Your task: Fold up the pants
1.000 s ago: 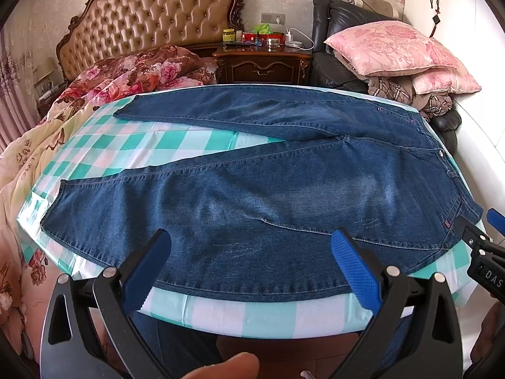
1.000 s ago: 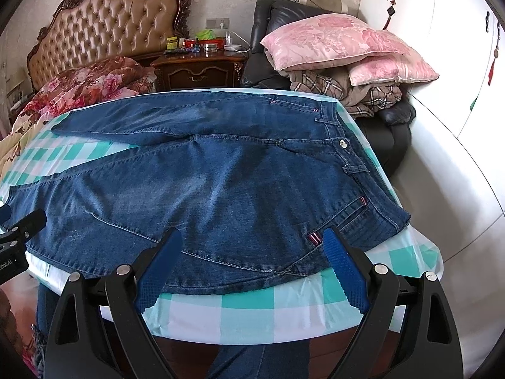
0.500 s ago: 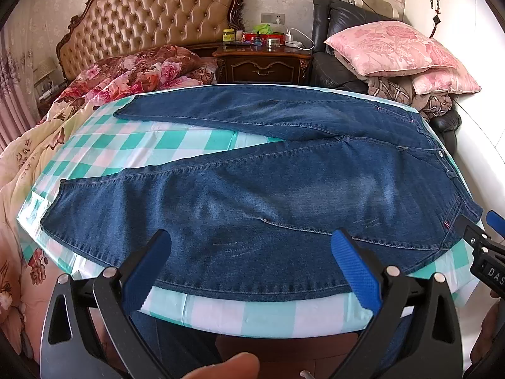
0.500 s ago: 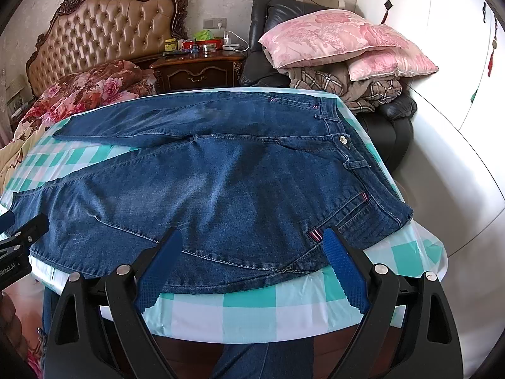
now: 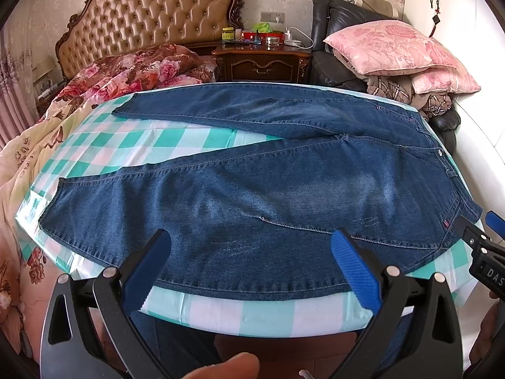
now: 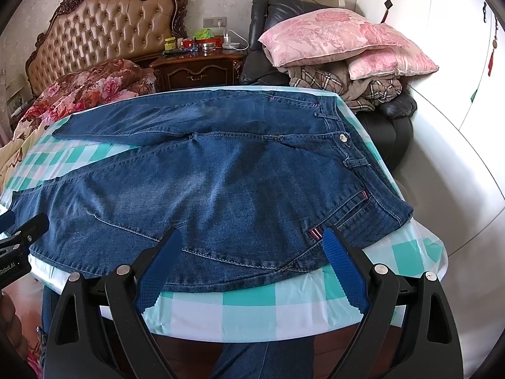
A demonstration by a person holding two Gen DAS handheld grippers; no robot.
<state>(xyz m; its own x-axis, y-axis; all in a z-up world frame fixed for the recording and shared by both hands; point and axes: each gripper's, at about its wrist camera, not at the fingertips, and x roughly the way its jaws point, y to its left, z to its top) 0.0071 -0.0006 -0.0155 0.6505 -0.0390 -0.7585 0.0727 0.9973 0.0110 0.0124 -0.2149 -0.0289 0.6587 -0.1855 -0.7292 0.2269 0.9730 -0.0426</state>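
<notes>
Left wrist view: the left tool [image 5: 249, 265], wide open and empty, hovers at the near edge of jeans [image 5: 252, 189] spread flat on the checked worktop [image 5: 268, 312]. Beside it, the right tool [image 6: 249, 260] is equally open and empty near the waistband. No fold looks started; next, each tool likely needs to pinch the near edge.

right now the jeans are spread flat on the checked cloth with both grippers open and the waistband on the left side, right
Not quite: the waistband is on the right side, as the right wrist view shows. The jeans do lie flat on the checked cloth, and the left gripper and right gripper are both open.
</notes>
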